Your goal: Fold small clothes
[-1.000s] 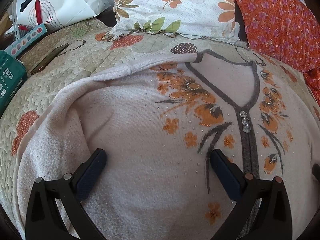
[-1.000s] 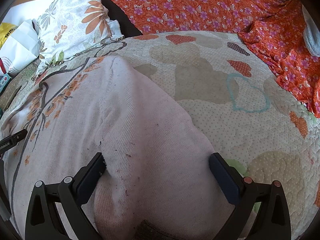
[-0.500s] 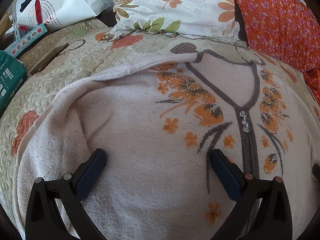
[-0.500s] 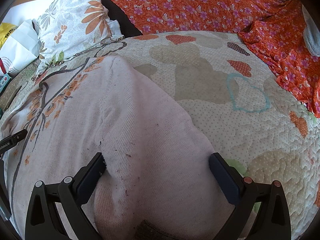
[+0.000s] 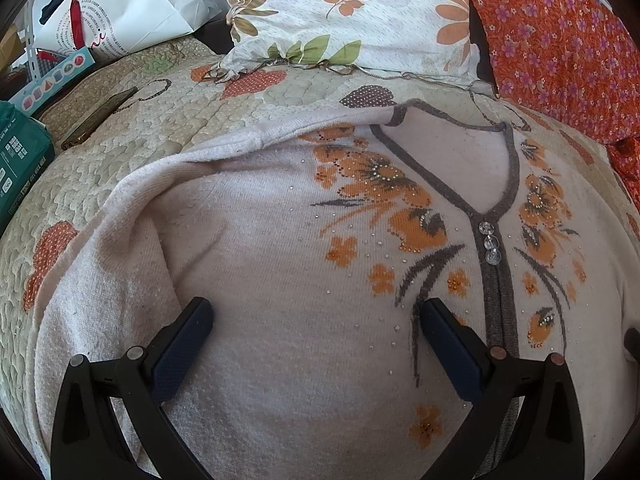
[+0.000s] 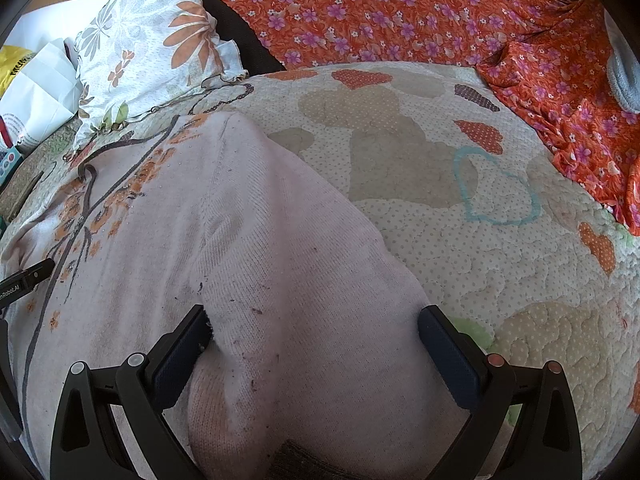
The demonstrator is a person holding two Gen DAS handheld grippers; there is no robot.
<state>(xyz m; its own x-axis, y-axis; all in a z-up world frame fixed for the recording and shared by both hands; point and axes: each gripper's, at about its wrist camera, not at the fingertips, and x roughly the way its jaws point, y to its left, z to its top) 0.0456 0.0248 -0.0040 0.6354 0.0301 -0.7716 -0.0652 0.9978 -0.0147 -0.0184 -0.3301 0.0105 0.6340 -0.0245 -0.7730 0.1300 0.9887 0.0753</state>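
A pale pink knit sweater [image 5: 280, 264] with orange flowers, a grey V-neck trim and three clear buttons lies front up on a quilted bedspread [image 5: 132, 136]. My left gripper [image 5: 316, 332] is open over the sweater's chest, left of the buttons. In the right wrist view the sweater's sleeve [image 6: 304, 280] lies folded along the body. My right gripper [image 6: 314, 338] is open, its fingers on either side of the sleeve near the cuff. Neither gripper holds cloth.
A floral pillow [image 5: 352, 16] and orange flowered cloth [image 6: 420, 12] lie at the head of the bed. A phone [image 5: 100, 116], a green box [image 5: 20, 168] and a white bag [image 5: 120, 12] are at the left. Bare quilt [image 6: 500, 240] lies right of the sweater.
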